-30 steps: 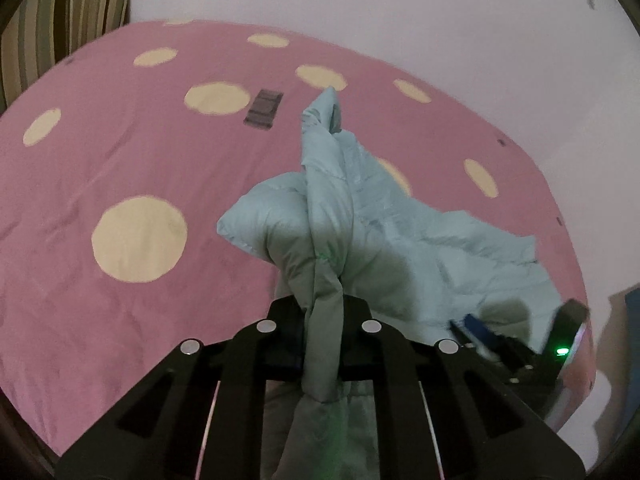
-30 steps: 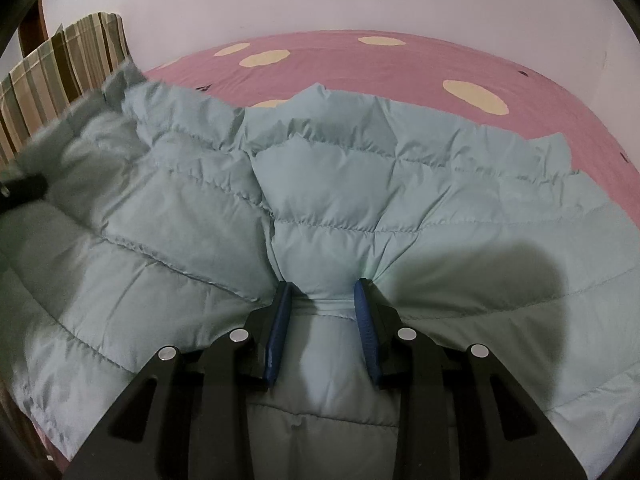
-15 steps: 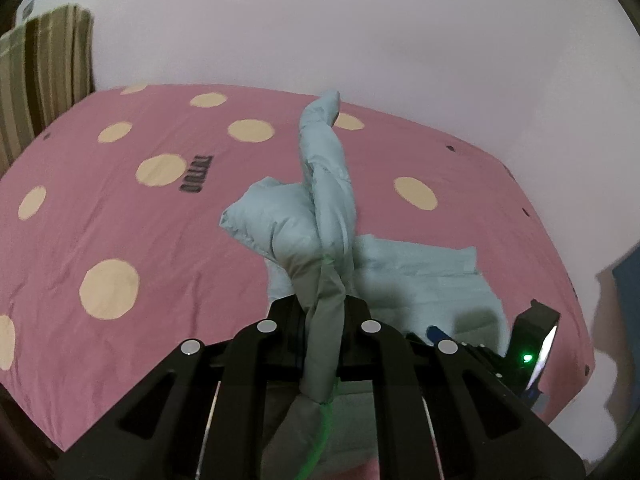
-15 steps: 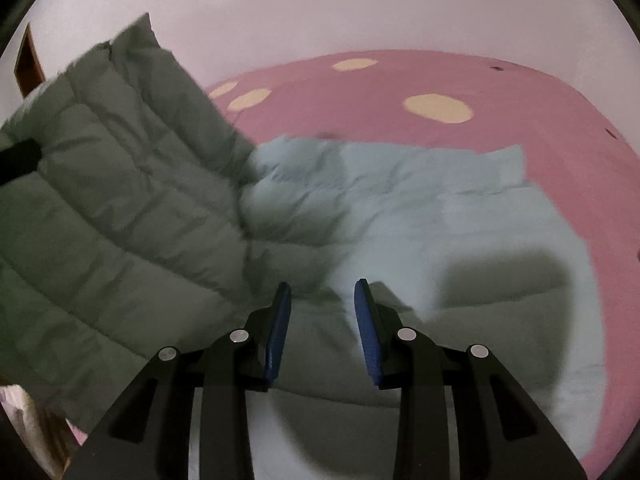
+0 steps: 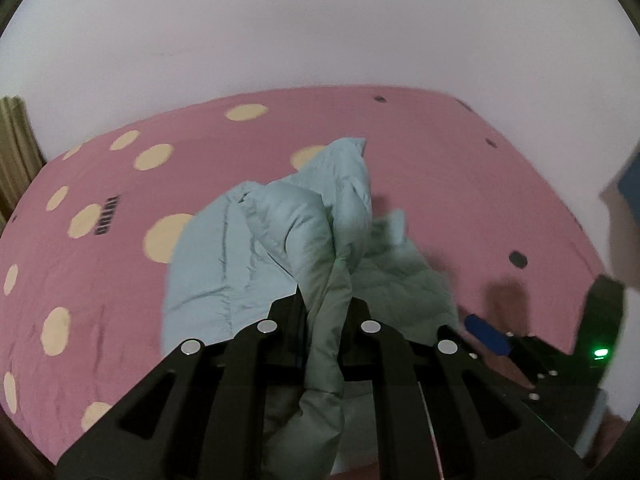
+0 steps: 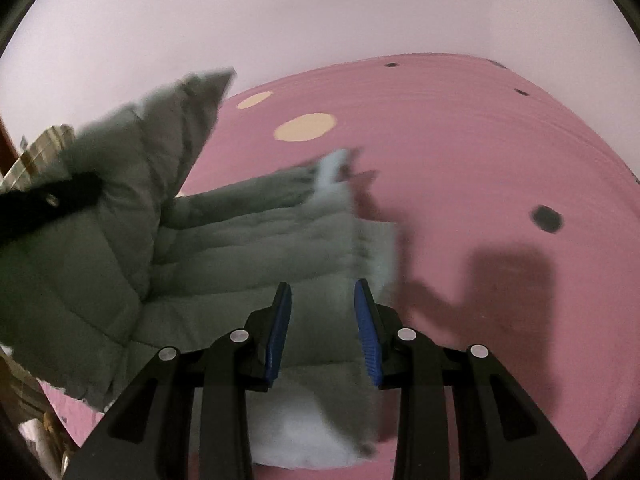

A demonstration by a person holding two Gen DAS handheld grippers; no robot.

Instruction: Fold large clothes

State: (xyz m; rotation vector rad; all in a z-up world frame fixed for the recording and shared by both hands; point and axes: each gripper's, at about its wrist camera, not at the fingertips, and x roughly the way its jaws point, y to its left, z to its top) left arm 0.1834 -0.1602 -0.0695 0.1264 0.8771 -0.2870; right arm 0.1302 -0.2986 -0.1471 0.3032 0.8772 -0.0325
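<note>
A pale blue-green quilted jacket lies on the pink bed with cream dots. My left gripper is shut on a bunched fold of the jacket and holds it lifted above the bed. In the right wrist view the jacket hangs from that raised fold at the left, and the rest lies flat. My right gripper is open over the jacket's near right edge, with blue pads apart and nothing between them. The right gripper also shows in the left wrist view at lower right.
A pale wall stands behind the bed. Striped fabric is at the far left. A dark printed label and small dark dots mark the sheet. The bed's right edge is close to my right gripper.
My left gripper has lifted its fold higher and carried it right, so the jacket folds over itself. My right gripper, open throughout, has shifted toward the jacket's right edge.
</note>
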